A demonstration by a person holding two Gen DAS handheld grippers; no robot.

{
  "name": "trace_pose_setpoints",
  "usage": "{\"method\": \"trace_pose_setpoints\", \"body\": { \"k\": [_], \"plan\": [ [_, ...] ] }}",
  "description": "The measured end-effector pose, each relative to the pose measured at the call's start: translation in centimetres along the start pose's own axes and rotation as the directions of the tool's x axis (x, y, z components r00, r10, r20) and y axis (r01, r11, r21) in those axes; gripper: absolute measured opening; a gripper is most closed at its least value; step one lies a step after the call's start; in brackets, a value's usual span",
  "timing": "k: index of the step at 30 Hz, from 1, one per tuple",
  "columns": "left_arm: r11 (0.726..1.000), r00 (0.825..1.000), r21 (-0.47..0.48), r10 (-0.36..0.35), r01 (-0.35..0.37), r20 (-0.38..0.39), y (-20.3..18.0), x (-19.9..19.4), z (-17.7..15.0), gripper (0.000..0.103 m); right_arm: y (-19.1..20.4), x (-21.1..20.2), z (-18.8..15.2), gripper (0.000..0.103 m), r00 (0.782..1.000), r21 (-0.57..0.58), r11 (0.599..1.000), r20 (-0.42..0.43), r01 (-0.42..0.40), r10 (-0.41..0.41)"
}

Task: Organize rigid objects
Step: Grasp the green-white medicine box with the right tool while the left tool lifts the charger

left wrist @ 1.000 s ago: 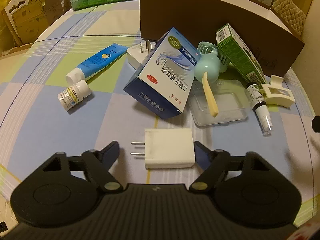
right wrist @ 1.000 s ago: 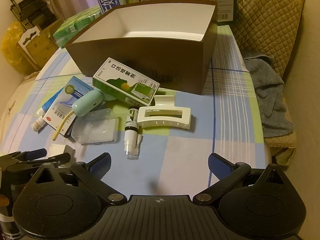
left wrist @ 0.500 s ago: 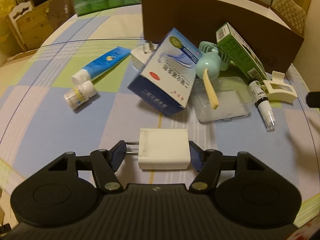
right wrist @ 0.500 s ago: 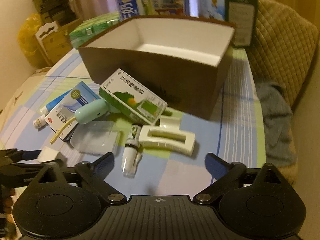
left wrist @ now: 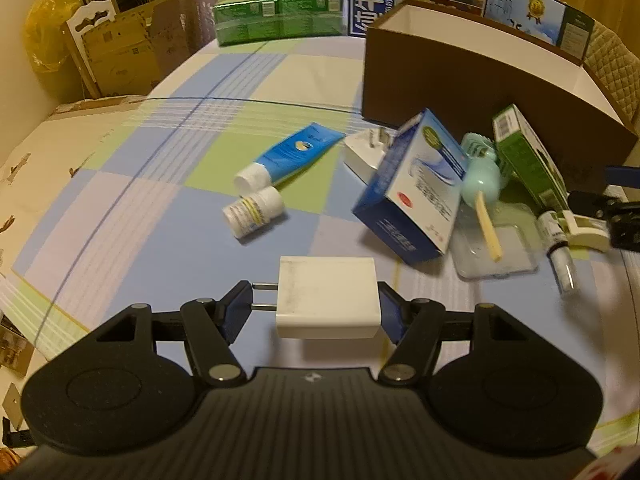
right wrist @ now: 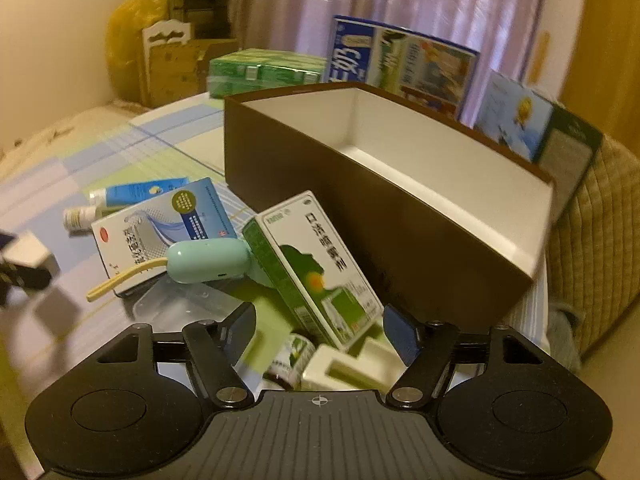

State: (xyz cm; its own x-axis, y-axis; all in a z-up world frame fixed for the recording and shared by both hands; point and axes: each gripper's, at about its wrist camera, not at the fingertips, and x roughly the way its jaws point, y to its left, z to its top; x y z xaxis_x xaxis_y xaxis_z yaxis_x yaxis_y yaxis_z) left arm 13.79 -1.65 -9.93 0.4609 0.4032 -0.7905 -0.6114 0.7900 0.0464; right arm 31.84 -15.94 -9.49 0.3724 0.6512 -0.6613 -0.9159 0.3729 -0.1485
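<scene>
Two claws at work over checked cloth surface [left wrist: 168, 216]. Left claw [left wrist: 316, 308] clamped on white rectangular plug adapter [left wrist: 327, 298], lifted clear, lower centre. Right claw [right wrist: 320, 330] just narrowing, still spread around cream plastic hair clip [right wrist: 344, 368] beside green carton [right wrist: 316, 268]. Brown open-topped cardboard box [right wrist: 400, 216] upper right.
</scene>
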Motion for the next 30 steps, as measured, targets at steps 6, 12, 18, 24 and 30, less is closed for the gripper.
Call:
{"method": "trace_pose_setpoints", "body": {
  "k": [6,12,18,24,30],
  "plan": [
    [1.000,1.000,0.008,-0.005,0.005,0.007,1.3,0.3,1.2,0.063,1.4,1.8,0.9,0.065,1.000,-0.024,1.000,-0.006,0.013,-0.013],
    [0.999,1.000,0.023,-0.025,0.025,0.012,2.9,1.0,2.8,0.063,2.9,2.9,2.7,0.065,0.999,0.004,0.999,0.011,0.050,-0.050],
    [0.997,0.998,0.051,-0.061,0.060,0.015,4.4,1.9,4.2,0.063,4.3,3.9,4.3,0.065,0.994,0.048,0.993,0.005,0.111,-0.112],
    [0.990,0.994,0.088,-0.109,0.108,0.011,5.7,3.1,5.8,0.063,6.0,5.5,5.3,0.065,0.977,0.086,0.974,-0.033,0.211,-0.209],
    [0.976,0.985,0.135,-0.171,0.169,0.008,6.6,4.4,7.3,0.063,6.8,7.1,5.5,0.063,0.949,0.123,0.942,-0.082,0.313,-0.304]
  ]
}}
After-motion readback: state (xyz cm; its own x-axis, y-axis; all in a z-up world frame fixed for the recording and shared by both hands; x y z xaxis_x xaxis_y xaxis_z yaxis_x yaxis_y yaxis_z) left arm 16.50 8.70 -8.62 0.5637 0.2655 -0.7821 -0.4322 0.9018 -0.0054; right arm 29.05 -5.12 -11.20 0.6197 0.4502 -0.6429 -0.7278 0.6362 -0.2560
